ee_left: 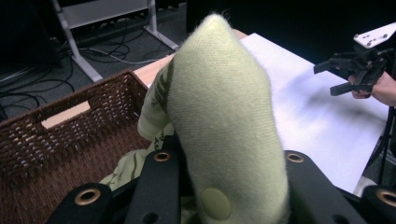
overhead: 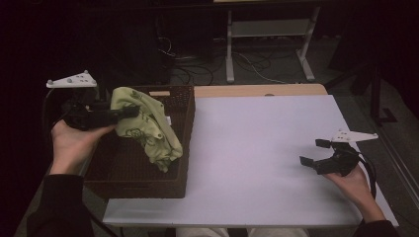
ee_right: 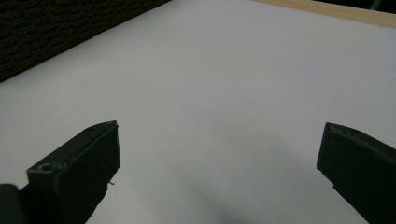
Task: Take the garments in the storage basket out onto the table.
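Your white rectangular tabletop (overhead: 257, 148) has the dark brown woven wicker basket (overhead: 184, 143) at its 9 o'clock edge. Over the basket, your left gripper (overhead: 129, 111) is clamped on the pale green knitted garment (overhead: 148, 131), which droops toward 5 o'clock. Your right gripper (overhead: 314, 151) hovers at 4 o'clock, jaws wide apart, holding nothing.

The table (overhead: 257, 163) has a white top with a wooden far edge. A brown wicker basket (overhead: 185, 148) stands at its left end.

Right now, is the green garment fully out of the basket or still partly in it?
Partly in. The left gripper holds the green garment lifted, but its lower end hangs inside the wicker basket.
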Demonstrator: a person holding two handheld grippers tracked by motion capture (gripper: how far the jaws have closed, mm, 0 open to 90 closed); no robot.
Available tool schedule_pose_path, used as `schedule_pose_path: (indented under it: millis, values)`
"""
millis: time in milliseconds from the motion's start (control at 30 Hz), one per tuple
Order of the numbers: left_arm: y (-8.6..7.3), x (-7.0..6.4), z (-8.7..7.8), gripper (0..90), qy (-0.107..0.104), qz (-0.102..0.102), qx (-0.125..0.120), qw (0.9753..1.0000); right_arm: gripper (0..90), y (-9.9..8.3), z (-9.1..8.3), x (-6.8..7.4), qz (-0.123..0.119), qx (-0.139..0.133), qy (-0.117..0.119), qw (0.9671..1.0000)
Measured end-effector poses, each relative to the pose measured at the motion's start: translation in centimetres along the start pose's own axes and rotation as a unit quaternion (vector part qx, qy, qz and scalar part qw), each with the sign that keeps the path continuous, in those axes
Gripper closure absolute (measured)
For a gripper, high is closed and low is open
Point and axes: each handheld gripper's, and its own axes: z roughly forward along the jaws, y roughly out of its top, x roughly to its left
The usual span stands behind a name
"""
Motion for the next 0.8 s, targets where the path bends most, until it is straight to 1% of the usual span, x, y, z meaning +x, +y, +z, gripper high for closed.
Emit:
schedule_pose_path:
  millis: [167, 333, 433, 533, 667, 800]
  values:
    - [1.4, 0.1, -0.2, 69.2, 0.001, 0.011, 0.010, 0.9999, 0.0, 0.0, 0.0, 0.0, 0.000, -0.001, 0.001, 1.0000]
    - [2.6, 0.2, -0.3, 69.2, -0.002, 0.016, 0.016, 0.9997, 0.0, 0.0, 0.0, 0.0, -0.001, 0.000, 0.002, 1.0000]
    - [3.3, 0.5, -0.5, 69.2, -0.004, 0.016, 0.025, 0.9996, 0.0, 0.0, 0.0, 0.0, -0.001, 0.001, 0.003, 1.0000]
    - [4.0, 1.0, -0.7, 69.2, -0.004, 0.010, 0.035, 0.9993, 0.0, 0.0, 0.0, 0.0, -0.001, 0.001, 0.004, 1.0000]
    - [5.0, 1.2, -1.1, 69.2, -0.008, 0.015, 0.038, 0.9991, 0.0, 0.0, 0.1, 0.0, 0.000, 0.002, 0.005, 1.0000]
    - [6.0, 1.3, -1.4, 69.2, -0.006, 0.018, 0.040, 0.9990, 0.0, 0.0, 0.1, 0.0, 0.000, 0.003, 0.005, 1.0000]
